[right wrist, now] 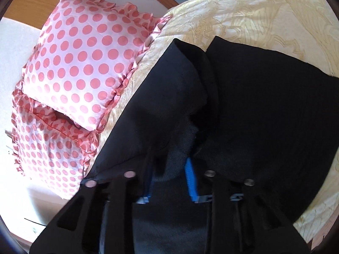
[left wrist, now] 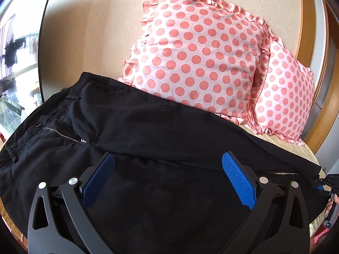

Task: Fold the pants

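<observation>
Black fabric pants (left wrist: 148,131) lie spread on a bed with a yellow patterned bedspread (right wrist: 254,14), zipper fly exposed, beside two pink polka-dot ruffled pillows (left wrist: 197,50). Left gripper (left wrist: 167,167) hovers above the pants, jaws wide apart, holding nothing. Right gripper (right wrist: 169,169) is clamped on a leg's fabric, lifting it.

The pants (left wrist: 148,127) are matt black woven cloth with a metal zipper (left wrist: 63,135). The pillows (left wrist: 197,50) are glossy satin-like fabric with frilled edges. The bedspread (right wrist: 243,14) looks like embossed cream cloth. The left gripper's (left wrist: 168,158) pads (left wrist: 237,180) are ribbed blue material on matt black arms.
</observation>
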Demonstrator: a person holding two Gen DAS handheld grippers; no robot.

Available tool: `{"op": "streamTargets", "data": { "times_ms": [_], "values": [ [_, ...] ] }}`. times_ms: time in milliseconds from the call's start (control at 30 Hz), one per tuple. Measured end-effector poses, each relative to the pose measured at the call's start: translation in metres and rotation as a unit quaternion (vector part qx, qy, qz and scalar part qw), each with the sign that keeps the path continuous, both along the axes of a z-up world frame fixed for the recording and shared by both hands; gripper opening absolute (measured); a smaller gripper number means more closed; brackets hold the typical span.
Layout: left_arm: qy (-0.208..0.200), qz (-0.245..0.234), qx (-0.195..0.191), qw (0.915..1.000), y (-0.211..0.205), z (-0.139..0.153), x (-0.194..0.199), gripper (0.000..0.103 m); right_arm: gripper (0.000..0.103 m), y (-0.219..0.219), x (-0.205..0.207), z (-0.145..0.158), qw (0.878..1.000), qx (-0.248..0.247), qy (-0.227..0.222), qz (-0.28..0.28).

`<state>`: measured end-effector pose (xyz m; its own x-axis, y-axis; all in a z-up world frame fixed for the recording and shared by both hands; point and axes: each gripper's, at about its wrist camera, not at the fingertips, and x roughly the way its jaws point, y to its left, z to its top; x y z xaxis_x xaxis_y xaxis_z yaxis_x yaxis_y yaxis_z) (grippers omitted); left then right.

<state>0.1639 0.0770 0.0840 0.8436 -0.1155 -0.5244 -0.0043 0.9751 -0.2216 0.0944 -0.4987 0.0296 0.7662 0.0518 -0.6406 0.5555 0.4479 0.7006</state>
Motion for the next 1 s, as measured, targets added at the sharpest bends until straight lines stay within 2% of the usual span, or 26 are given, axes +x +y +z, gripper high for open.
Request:
{"op": "streamTargets", "data": {
  "times_ms": [167,300,367,467,633,733,800,867,967,1000],
  "values": [
    [0.001,0.004,0.006,1.0,0.01,0.004,-0.004,0.101,0.002,-0.013,-0.027,0.041,0.994,-0.057,-0.085,-0.03],
    [0.014,-0.032,-0.043,0.9985,0.021,0.005,0.003,0.101,0.002,-0.016,-0.062,0.058,0.99,-0.073,-0.111,-0.048],
    [0.022,-0.039,-0.053,0.9976,0.023,0.005,0.01,0.101,0.002,-0.013,-0.074,0.052,0.991,-0.082,-0.093,-0.053],
    [0.033,-0.05,-0.038,0.9975,0.023,0.011,0.026,0.101,0.002,-0.014,-0.078,0.026,0.995,-0.059,-0.056,-0.051],
    [0.028,-0.049,0.051,0.9971,0.028,0.03,0.064,0.101,0.002,-0.02,-0.079,-0.002,0.997,-0.028,-0.04,-0.054],
    [0.073,-0.027,0.068,0.9947,0.046,0.036,0.104,0.101,0.002,-0.02,-0.08,-0.009,0.998,-0.03,-0.034,-0.051],
    [0.094,0.012,0.054,0.994,0.067,0.038,0.134,0.101,0.002,-0.02,-0.082,-0.012,0.998,-0.028,-0.032,-0.051],
    [0.122,0.033,0.02,0.9918,0.087,0.037,0.168,0.101,0.002,-0.019,-0.081,-0.012,0.998,-0.032,-0.029,-0.051],
    [0.169,0.06,-0.021,0.9836,0.109,0.026,0.219,0.099,0.002,-0.017,-0.081,-0.01,0.998,-0.046,-0.021,-0.046],
    [0.18,0.071,-0.027,0.9808,0.115,0.022,0.235,0.087,0.002,-0.017,-0.081,-0.01,0.998,-0.045,-0.021,-0.045]
  ]
}}
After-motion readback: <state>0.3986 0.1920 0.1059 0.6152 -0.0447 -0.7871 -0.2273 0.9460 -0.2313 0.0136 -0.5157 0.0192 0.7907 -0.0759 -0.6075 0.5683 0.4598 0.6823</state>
